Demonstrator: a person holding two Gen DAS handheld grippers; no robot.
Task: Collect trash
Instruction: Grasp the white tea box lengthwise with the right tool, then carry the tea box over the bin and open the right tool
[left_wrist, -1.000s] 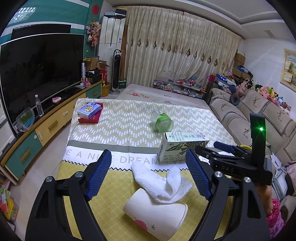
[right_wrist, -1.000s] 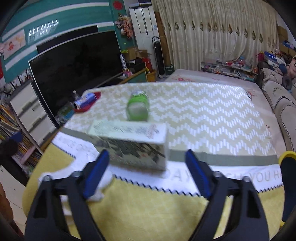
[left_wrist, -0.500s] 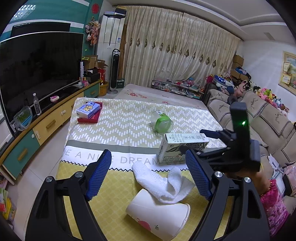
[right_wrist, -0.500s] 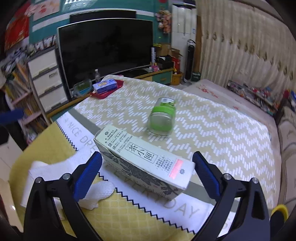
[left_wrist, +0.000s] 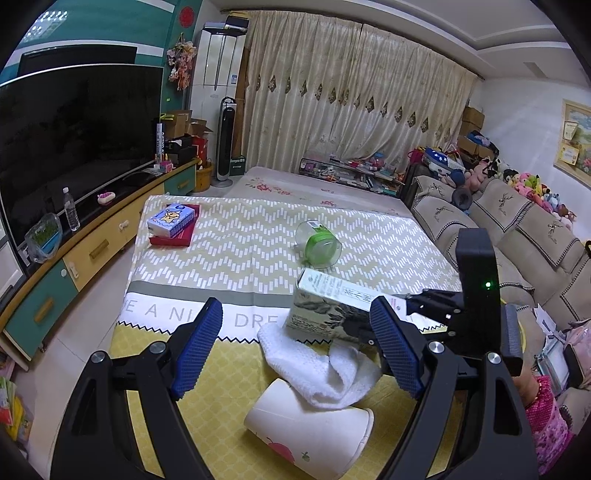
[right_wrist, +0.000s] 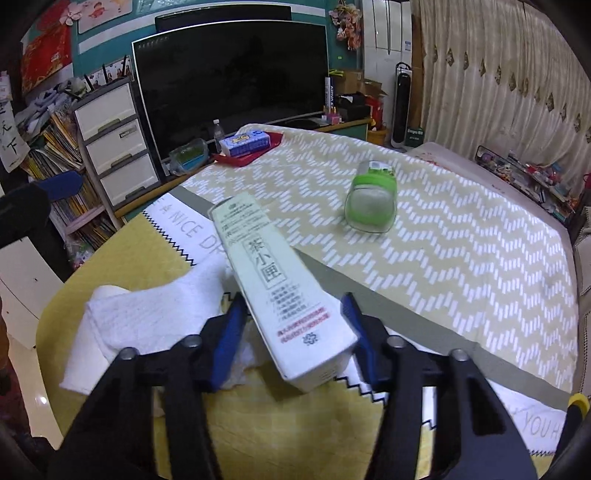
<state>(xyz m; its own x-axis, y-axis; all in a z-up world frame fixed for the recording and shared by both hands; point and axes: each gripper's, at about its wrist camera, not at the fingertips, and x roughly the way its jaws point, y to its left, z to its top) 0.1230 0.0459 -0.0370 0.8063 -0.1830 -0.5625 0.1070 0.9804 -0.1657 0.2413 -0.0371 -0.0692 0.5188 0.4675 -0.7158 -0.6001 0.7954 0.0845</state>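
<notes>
Near the yellow front edge of the table, the tea carton sits clamped between the blue pads of my right tongs. It is a long pale box with a white top face printed with black Chinese characters, a small block of red print near my end, and dark leafy artwork along its side. The end I grip looks raised, so the carton tilts; its far end points toward the middle of the table.

Just beside it on the left lies a crumpled white towel, touching the carton's side. From the left view, the towel drapes onto a white paper cup lying on its side at the front edge, with a red fruit printed on it.

My left tongs hang released above the towel and cup, jaws wide apart and holding nothing.

Farther back, a clear jar with a green band lies on its side on the chevron-patterned tablecloth. At the far left corner, a blue tissue pack rests on a red box.
</notes>
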